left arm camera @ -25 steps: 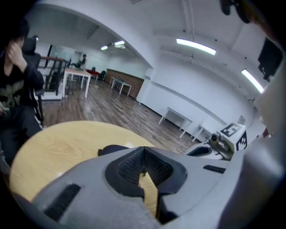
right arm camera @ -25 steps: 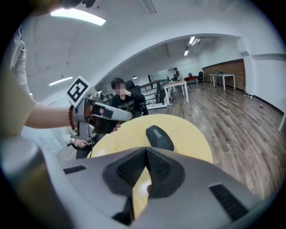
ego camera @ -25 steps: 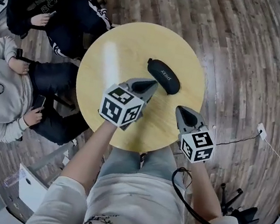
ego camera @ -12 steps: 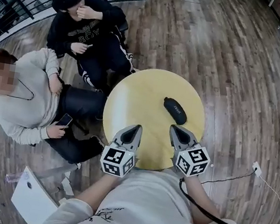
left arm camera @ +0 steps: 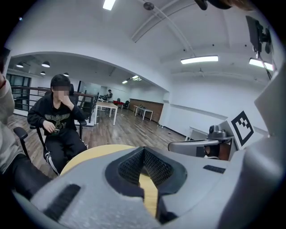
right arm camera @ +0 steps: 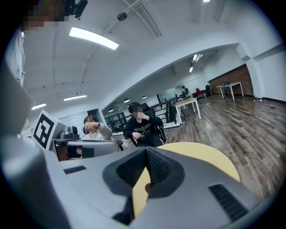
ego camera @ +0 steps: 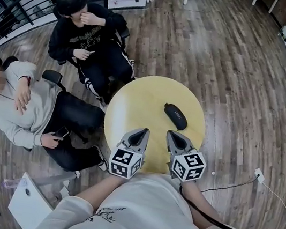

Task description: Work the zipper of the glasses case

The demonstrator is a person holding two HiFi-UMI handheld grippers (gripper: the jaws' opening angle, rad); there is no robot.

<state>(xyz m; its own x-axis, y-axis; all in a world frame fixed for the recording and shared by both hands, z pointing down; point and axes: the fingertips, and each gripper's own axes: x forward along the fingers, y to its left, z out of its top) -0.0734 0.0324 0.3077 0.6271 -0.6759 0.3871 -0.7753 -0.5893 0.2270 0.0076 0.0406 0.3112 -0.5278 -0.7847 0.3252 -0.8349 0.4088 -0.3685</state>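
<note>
The black glasses case lies on the round yellow table, toward its far right part. It lies diagonally, with nothing touching it. From the head view its zipper is too small to make out, so whether the case is zipped or unzipped cannot be told.

Both grippers hover over the near edge of the table, side by side and apart from each other, each pointing away from the person. The left gripper has its jaws pressed together at the tips, and its own view shows only bare tabletop through the gap behind them. The right gripper sits nearer the case but short of it, and its jaws are likewise closed with nothing between them.

To the left of the table, two people sit on chairs on the wooden floor. A person in black has one hand raised to the face, and a person in grey leans back.
</note>
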